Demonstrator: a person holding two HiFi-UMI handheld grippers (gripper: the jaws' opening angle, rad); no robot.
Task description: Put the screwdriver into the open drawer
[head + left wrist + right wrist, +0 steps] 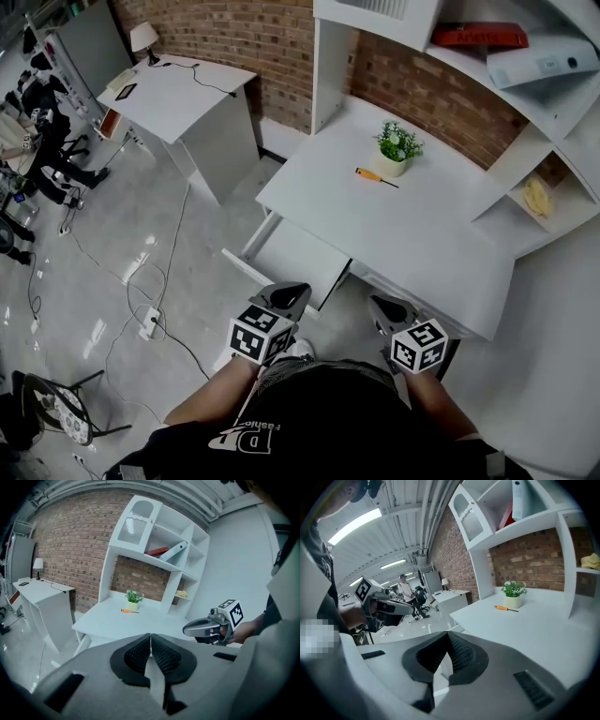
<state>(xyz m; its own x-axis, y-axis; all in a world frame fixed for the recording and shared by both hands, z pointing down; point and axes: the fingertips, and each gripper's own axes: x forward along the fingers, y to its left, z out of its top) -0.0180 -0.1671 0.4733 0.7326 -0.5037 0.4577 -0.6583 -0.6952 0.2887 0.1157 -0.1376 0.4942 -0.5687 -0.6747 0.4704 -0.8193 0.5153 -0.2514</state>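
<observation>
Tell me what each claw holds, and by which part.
Nothing. The left claw and right claw are shut and empty; the screwdriver lies on the desk.

The desk (412,234), its open drawer (292,261) and the shelf unit (330,66) are white against a red-brown brick wall (253,33). The screwdriver (375,176) has an orange handle and a dark shaft. The potted plant (397,148) is green in a cream pot. A red book (478,36) lies on a shelf. The cubes on the left gripper (284,294) and right gripper (384,309) bear black-and-white square markers. The pads (138,654) are black and ribbed. The floor (103,281) is glossy pale grey.
</observation>
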